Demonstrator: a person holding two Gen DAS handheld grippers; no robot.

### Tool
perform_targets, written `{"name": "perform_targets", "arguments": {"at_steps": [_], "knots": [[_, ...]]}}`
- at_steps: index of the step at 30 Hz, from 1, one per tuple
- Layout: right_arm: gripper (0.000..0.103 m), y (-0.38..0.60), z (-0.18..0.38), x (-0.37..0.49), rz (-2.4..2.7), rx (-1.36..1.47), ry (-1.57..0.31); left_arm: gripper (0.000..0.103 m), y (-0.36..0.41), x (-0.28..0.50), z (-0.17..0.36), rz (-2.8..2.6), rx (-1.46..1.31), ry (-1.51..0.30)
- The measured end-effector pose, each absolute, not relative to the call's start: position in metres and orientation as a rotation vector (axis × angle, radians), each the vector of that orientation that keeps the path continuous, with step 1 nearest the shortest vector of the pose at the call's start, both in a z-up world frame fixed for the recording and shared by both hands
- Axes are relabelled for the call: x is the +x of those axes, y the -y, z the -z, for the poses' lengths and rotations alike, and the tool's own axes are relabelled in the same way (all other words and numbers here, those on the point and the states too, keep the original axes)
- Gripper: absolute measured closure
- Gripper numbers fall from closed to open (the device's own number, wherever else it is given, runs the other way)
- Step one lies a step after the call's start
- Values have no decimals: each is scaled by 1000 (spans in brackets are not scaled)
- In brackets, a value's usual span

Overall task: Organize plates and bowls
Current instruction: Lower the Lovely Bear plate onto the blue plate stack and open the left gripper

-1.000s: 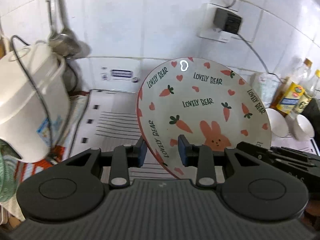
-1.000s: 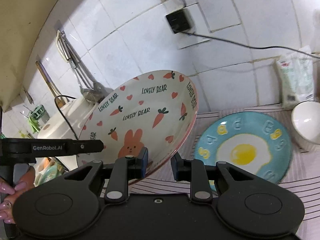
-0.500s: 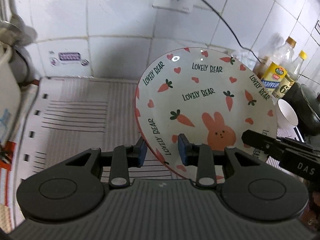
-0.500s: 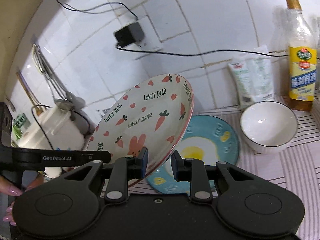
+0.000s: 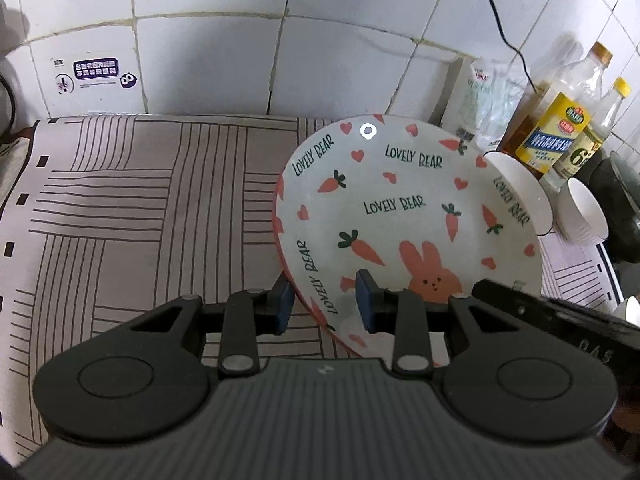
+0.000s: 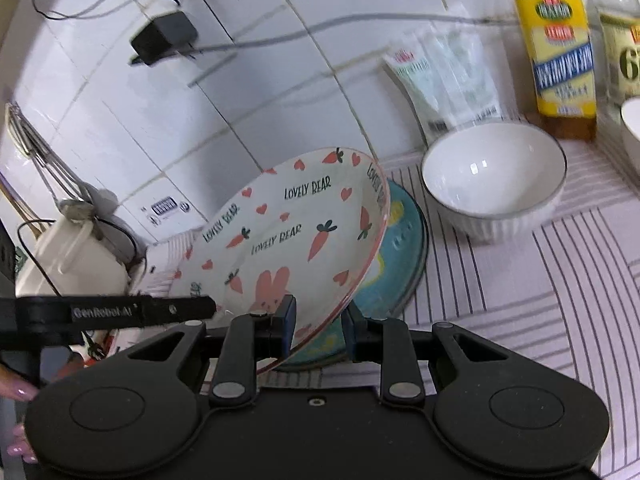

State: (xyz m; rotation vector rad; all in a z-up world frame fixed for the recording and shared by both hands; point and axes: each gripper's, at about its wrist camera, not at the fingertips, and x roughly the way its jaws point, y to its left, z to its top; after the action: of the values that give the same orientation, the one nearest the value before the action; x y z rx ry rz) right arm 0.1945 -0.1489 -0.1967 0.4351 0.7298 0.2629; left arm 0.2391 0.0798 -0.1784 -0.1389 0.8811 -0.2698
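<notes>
Both grippers clamp the same plate (image 5: 404,216) – the white one with a pink rim, printed with carrots, hearts, a pink rabbit and "LOVELY BEAR". The left gripper (image 5: 323,304) has its blue pads on either side of the plate's near-left rim, narrow and holding it. The right gripper (image 6: 318,326) pinches the opposite rim the same way, one pad on the inner face and one underneath.

The plate is tilted and held off the bench (image 5: 132,216), which is covered with a striped mat. In the right wrist view it hangs above a blue plate (image 6: 404,252) with a fried-egg design that lies flat on the mat, covering most of it. Whether the two plates touch cannot be told.

Just to the right of the blue plate stands a white bowl (image 6: 494,178), upright and apart from it. Behind the bowl, against the tiled wall, are bottles (image 6: 560,52) with yellow labels and a plastic packet (image 6: 444,84). A second bowl (image 5: 584,210) sits farther right in the left wrist view. At far left – in the right wrist view – a white kettle (image 6: 68,260) stands by the wall.
</notes>
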Motion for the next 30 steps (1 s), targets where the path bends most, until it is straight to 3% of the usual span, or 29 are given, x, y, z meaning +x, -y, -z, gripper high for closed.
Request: {"name": "perform_targets", "arguments": {"at_steps": [19,24,30], "knots": [[72,125,195,201,-18,284,-783,72,-59,245,193,272,-74,-973],[65,116,198,205,10,223,-789,72,-61,249,194,282,-84,-985],[63,105,203,205,49,88,-747,71,-58,246,193,287,-102,-993]]}}
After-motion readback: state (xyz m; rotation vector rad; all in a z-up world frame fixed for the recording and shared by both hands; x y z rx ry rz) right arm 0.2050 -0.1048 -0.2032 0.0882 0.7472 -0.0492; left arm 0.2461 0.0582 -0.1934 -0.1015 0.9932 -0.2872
